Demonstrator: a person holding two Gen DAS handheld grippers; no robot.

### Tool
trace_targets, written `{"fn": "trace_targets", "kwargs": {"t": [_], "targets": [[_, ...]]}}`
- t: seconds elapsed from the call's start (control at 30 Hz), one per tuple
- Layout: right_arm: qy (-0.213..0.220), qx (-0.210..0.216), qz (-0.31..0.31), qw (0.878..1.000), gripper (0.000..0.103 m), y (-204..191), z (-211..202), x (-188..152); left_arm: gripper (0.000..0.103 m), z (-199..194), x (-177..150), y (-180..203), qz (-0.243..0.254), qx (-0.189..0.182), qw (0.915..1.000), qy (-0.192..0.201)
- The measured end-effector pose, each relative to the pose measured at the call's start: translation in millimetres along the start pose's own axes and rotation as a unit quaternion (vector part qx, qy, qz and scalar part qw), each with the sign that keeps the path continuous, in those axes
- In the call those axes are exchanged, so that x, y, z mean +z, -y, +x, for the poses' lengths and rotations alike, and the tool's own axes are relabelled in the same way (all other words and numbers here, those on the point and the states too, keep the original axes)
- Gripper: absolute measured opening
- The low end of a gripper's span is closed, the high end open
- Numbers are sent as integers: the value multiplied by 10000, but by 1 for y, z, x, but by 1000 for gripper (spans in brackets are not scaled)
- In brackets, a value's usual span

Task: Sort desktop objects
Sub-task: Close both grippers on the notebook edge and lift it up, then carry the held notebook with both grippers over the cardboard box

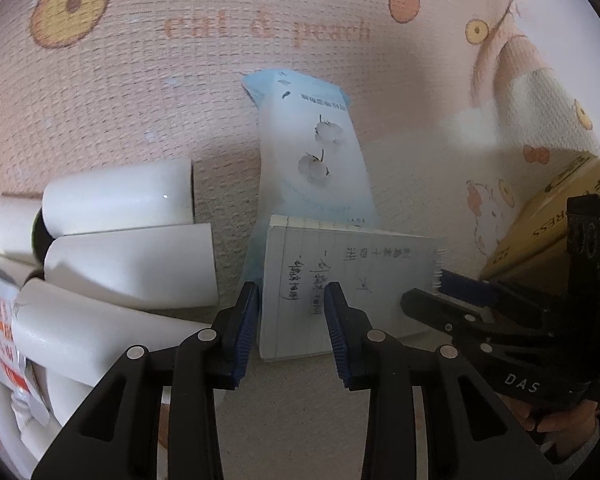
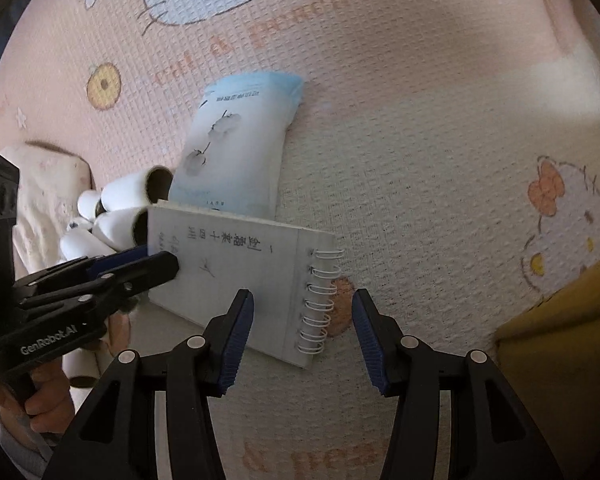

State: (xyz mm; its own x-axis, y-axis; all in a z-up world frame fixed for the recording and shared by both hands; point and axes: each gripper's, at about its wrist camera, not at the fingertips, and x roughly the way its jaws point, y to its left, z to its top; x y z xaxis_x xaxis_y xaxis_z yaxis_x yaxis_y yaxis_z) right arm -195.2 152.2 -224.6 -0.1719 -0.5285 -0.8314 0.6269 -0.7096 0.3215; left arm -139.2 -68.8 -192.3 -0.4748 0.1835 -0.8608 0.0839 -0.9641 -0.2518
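A small spiral notepad (image 1: 352, 284) with handwriting lies on the pink cartoon mat; it also shows in the right wrist view (image 2: 240, 272). It overlaps the near end of a pale blue tissue pack (image 1: 316, 152), also in the right wrist view (image 2: 236, 148). My left gripper (image 1: 292, 332) is open, its jaws astride the notepad's left edge, not closed on it. My right gripper (image 2: 302, 336) is open around the notepad's spiral end. Each gripper shows in the other's view: right (image 1: 432, 300), left (image 2: 156, 264).
Several white paper rolls (image 1: 120, 240) lie in a heap at the left, also in the right wrist view (image 2: 116, 212). A yellow box (image 1: 560, 216) stands at the right; it also shows in the right wrist view (image 2: 564, 340). The mat (image 2: 420, 160) spreads beyond.
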Motion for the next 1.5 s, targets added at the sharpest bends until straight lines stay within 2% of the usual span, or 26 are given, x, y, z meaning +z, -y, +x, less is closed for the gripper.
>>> {"fn": "trace_targets", "kwargs": {"t": [0.23,0.47,0.6,0.77,0.97,1.13,1.5], "targets": [[-41,90,-85,9999,48,-5,4,0,39,1,8,-3,-180,-230,9996,-25],[-41,-50,-202,9998,50,-9,4,1,39,-2,7,-4,-332,-403,9986,-38],[106,-241,-453,9986,50,-16,-2,2,34,-19,3,-6,-419,-593,9972,167],[258,-287,-678,9970,50,-24,-18,7,32,-44,2,-3,-442,-618,9960,467],[625,-263,-847,9941,50,-41,-52,14,32,-81,4,14,-126,-342,9950,935],[959,-327,-978,9900,50,-55,-88,16,32,-113,3,22,-39,-436,9913,1245],[1748,-562,-1041,9775,50,-65,-176,5,32,-174,-1,69,351,-575,9800,1871]]}}
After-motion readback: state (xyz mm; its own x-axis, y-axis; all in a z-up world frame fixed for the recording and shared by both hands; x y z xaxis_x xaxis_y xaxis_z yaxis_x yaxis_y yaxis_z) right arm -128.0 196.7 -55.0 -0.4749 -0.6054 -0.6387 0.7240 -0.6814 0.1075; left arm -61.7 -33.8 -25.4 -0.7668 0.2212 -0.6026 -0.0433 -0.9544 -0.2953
